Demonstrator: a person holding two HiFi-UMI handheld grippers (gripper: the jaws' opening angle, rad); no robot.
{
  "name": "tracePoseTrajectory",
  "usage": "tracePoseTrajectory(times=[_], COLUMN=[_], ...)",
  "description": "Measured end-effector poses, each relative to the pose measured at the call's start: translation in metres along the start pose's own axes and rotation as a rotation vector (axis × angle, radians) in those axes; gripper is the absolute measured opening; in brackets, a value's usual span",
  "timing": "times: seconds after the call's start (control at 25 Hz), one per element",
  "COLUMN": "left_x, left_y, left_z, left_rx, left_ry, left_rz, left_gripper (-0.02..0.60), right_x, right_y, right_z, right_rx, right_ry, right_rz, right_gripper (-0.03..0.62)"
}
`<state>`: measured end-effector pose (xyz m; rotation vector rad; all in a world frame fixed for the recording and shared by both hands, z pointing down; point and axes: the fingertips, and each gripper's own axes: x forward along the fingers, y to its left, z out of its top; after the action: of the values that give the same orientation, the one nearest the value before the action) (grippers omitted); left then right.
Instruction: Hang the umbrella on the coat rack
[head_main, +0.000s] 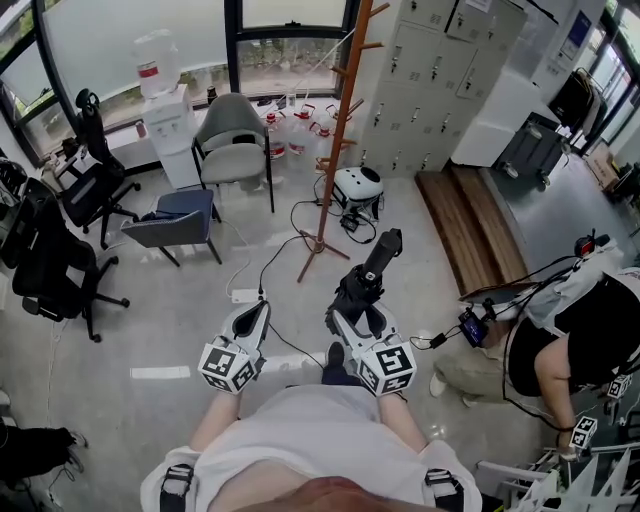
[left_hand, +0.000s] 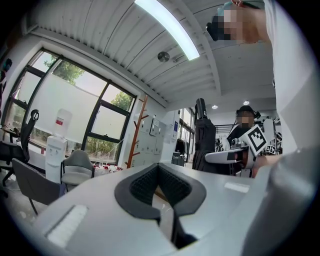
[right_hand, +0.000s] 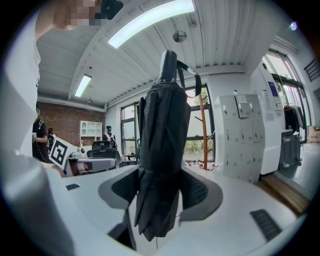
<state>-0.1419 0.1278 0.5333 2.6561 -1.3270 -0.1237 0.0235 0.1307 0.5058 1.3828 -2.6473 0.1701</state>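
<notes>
My right tongs (head_main: 350, 312) squeeze the folded black umbrella (right_hand: 162, 150), and it sticks up in front of me. My left tongs (left_hand: 159, 169) are pressed together on nothing. The coat rack (head_main: 336, 150) stands far ahead.

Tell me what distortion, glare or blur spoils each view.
Head view: fisheye bends the lockers; lighting even. Left gripper view: dark round vignette, ceiling light blown out. Right gripper view: same vignette; the umbrella is a dark but sharp shape against the bright ceiling.

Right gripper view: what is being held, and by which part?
The right gripper is clamped on a folded black umbrella, around the lower canopy folds.
</notes>
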Motion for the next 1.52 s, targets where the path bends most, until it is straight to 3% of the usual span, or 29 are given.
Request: tracePoseTrajectory(times=[0.36,0.76,1.08,1.28,1.52], left_x=[0.04,0.158,0.222,0.235,0.244], left_y=[0.021,0.038,0.036,0.049,0.058], left_z=[-0.003,0.003,0.017,0.011,0.029], left_rx=[0.006,0.019,0.026,0.022,0.053], left_ry=[0.023,0.007,-0.017,-0.012,-0.061], left_rz=[0.048,0.095,0.192,0.246,0.266], left_gripper=[0.009,0.009,0.009,0.009,0.009], right_x=[0.038,0.101,0.136,0.156,0.165], right_y=[-0.037,-0.143,-0.208,-0.221,-0.222], right_z=[-0.002,0.0,0.02,0.023,0.034], right_rx=[0.028,0.028,-0.057,-0.065,-0.081], right_ry=[-0.004,-0.001,-0.008,-0.031,-0.045], right_rz=[0.045,0.101,0.182,0.224,0.235], right_gripper=[0.245,0.244,0.244,0.244,0.244])
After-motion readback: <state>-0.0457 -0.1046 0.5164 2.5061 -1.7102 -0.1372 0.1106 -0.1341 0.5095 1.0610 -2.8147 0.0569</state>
